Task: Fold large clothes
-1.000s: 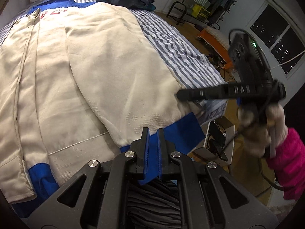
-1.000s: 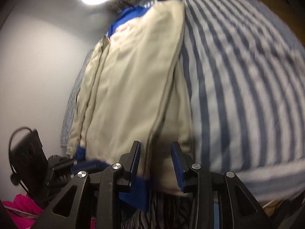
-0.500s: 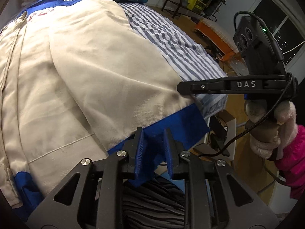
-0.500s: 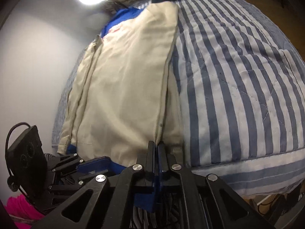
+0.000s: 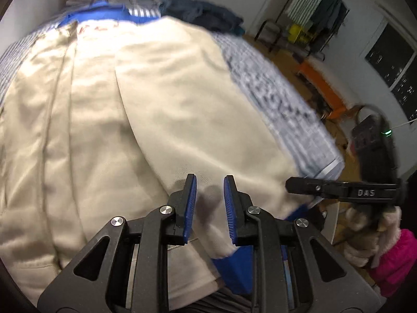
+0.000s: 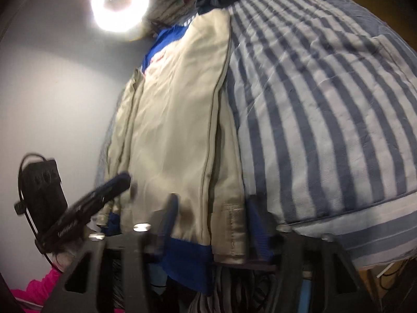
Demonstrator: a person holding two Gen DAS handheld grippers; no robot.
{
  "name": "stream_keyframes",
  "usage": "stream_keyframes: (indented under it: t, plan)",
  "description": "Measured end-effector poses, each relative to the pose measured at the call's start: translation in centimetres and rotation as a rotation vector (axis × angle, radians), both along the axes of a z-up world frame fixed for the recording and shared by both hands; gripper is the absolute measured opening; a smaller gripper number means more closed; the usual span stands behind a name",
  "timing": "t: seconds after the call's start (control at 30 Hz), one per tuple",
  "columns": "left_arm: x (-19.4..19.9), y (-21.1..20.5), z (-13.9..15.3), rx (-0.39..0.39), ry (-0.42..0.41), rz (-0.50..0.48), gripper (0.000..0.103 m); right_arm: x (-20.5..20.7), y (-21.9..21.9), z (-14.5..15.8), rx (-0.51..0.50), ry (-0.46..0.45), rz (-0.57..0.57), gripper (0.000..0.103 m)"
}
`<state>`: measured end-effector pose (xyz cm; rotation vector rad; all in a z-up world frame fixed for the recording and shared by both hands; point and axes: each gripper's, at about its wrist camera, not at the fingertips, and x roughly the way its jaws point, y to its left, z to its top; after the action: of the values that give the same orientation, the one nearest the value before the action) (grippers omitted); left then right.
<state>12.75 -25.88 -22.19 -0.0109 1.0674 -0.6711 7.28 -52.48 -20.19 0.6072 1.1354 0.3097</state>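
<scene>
A large cream jacket (image 5: 156,104) with a blue hem (image 5: 234,268) and a blue collar lies lengthwise on a blue-and-white striped bed (image 5: 281,99), its sides folded inward. My left gripper (image 5: 208,200) hovers open over the cream cloth near the hem, nothing pinched between its blue pads. To its right, the right gripper (image 5: 338,190) is held by a gloved hand (image 5: 365,234). In the right wrist view the jacket (image 6: 177,130) runs away from me. My right gripper (image 6: 213,221) is blurred, its jaws opening astride the hem edge (image 6: 187,260). The left gripper (image 6: 91,200) is at its left.
Dark folded clothes (image 5: 208,15) lie at the bed's far end. An orange bench (image 5: 320,86), a clothes rack (image 5: 318,7) and a dark window (image 5: 391,60) stand on the right. A ring light (image 6: 120,2) glares above a grey wall (image 6: 52,91). Striped cover (image 6: 312,104) spreads to the right.
The left gripper let go of the blue hem, opened and moved forward over the cream cloth. The right gripper shut on the hem half a second ago and has since spread apart.
</scene>
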Motion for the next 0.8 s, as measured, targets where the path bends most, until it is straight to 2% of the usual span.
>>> stream_keyframes:
  t: [0.03,0.07,0.1,0.13,0.17,0.2,0.27,0.33,0.37,0.43,0.47,0.6,0.8]
  plan:
    - [0.1,-0.8,-1.3,0.047,0.036,-0.030,0.020,0.1,0.3,0.0,-0.018,0.003,0.007,0.030]
    - [0.2,-0.9,-2.0,0.081,0.032,-0.047,0.020,0.2,0.6,0.0,-0.021,0.006,0.012,0.021]
    - [-0.4,-1.2,-2.0,0.096,-0.030,-0.063,0.020,0.2,0.6,0.1,-0.020,0.008,0.010,0.019]
    - [-0.8,-1.5,-1.9,0.125,-0.060,-0.081,0.020,0.2,0.6,0.3,-0.020,0.008,0.007,0.014]
    - [-1.0,-1.7,-1.8,0.136,-0.068,-0.087,0.020,0.3,0.9,0.7,-0.025,0.005,0.008,0.013]
    - [-0.9,-1.6,-1.6,0.125,-0.056,-0.086,0.020,0.4,1.2,0.9,-0.035,-0.001,0.009,0.013]
    - [-0.9,-0.7,-0.5,0.009,-0.008,-0.061,0.020,0.4,1.7,1.9,-0.068,-0.012,0.013,0.012]
    - [-1.2,-0.3,0.2,-0.032,-0.040,-0.047,0.020,0.4,2.2,2.4,-0.079,-0.022,0.009,0.012]
    - [-1.1,-0.6,-0.1,-0.024,-0.044,-0.067,0.020,0.7,2.8,2.6,-0.086,-0.026,0.005,0.012]
    - [-1.2,-1.5,-1.9,0.040,0.005,-0.114,0.020,0.7,3.4,3.1,-0.133,-0.034,0.012,0.011]
    - [-1.3,-1.3,-1.9,0.029,-0.006,-0.106,0.020,0.9,3.8,3.3,-0.154,-0.036,0.017,0.011]
    - [-1.3,1.5,-0.1,-0.069,0.027,-0.028,0.020,1.3,6.1,5.0,-0.244,-0.080,0.052,0.010]
    - [-2.4,9.0,4.5,-0.188,-0.038,0.098,0.020,1.7,10.1,8.4,-0.369,-0.183,0.171,0.009]
